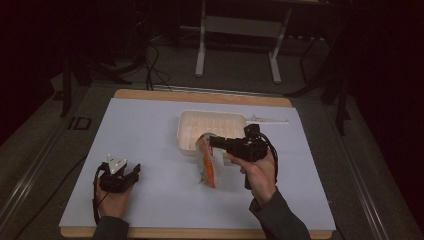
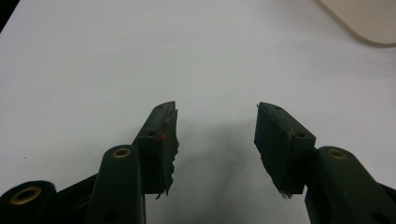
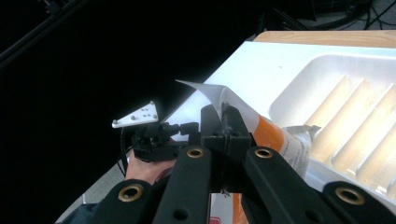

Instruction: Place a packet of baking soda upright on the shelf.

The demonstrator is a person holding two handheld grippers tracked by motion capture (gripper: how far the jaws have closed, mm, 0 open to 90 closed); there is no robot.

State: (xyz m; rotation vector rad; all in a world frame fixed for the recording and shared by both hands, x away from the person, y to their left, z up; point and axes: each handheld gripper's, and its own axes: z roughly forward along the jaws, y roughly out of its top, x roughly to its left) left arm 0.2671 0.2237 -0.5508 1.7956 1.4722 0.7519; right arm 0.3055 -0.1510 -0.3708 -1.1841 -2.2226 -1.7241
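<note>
An orange and white plastic bag (image 1: pixel 207 161) hangs just in front of the white ribbed tray (image 1: pixel 190 125), its lower end near the table. My right gripper (image 1: pixel 214 141) is shut on the bag's upper edge; in the right gripper view the jaws (image 3: pixel 224 122) pinch the bag (image 3: pixel 275 136) with a white flap sticking up. My left gripper (image 1: pixel 131 172) rests low at the table's left front, open, with nothing between its fingers (image 2: pixel 215 135).
A white sheet (image 1: pixel 145 135) covers the wooden table. A thin white strip (image 1: pixel 267 120) lies beside the tray's right end. Beyond the table stand a metal frame (image 1: pixel 240 40) and cables on the floor.
</note>
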